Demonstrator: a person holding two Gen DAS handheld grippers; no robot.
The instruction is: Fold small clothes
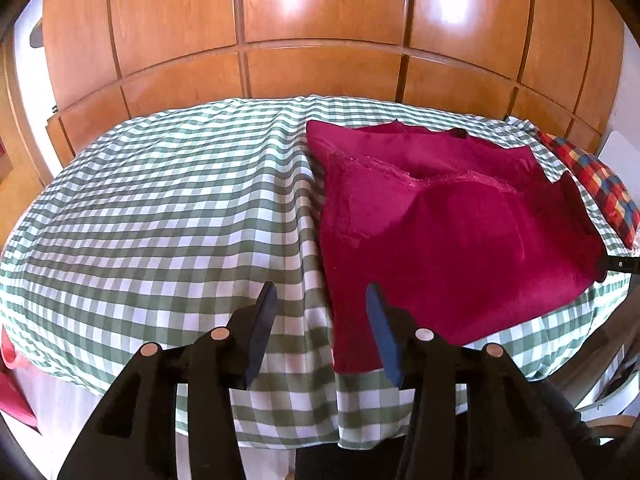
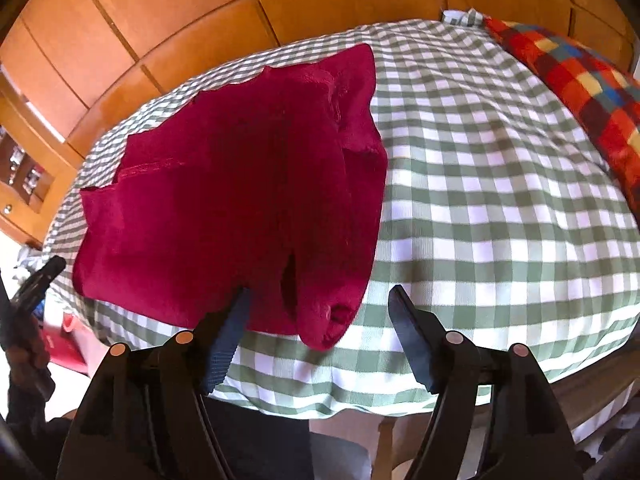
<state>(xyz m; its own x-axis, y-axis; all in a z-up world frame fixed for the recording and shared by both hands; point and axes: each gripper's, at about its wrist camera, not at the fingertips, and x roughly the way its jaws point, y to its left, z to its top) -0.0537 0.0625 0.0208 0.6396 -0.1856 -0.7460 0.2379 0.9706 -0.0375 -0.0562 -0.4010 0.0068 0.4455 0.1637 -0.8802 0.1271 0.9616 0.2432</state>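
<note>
**Crimson garment lies on the checked table, both grippers free of it**

Left wrist view: The left gripper (image 1: pixel 322 304) hangs over the near edge of a table covered in a green-and-white checked tablecloth (image 1: pixel 160 208). Its jaws are spread, and only cloth shows in the gap between them; nothing is pinched. The crimson garment (image 1: pixel 448 216) lies flat on the right half of the table, partly folded, with a lacy seam running across its upper layer. Its near left corner reaches the table edge just beside the gripper's right finger, apart from the pads. A multicoloured checked cushion (image 1: pixel 592 184) sits at the far right edge of the table. Wooden cupboard doors (image 1: pixel 320 32) fill the background.

Right wrist view: The right gripper (image 2: pixel 318 304) has its jaws spread wide. The garment (image 2: pixel 240 200) covers the left part of the table, and a rolled lobe at its near right corner droops over the edge into the gap between the fingers; neither pad presses on it. The left finger overlaps the garment's near hem in the picture; whether it touches, I cannot tell. The tablecloth (image 2: pixel 500 200) lies bare to the right, with the cushion (image 2: pixel 580 80) at the far right corner. At the left edge the other gripper's tip shows over the tablecloth.
</note>
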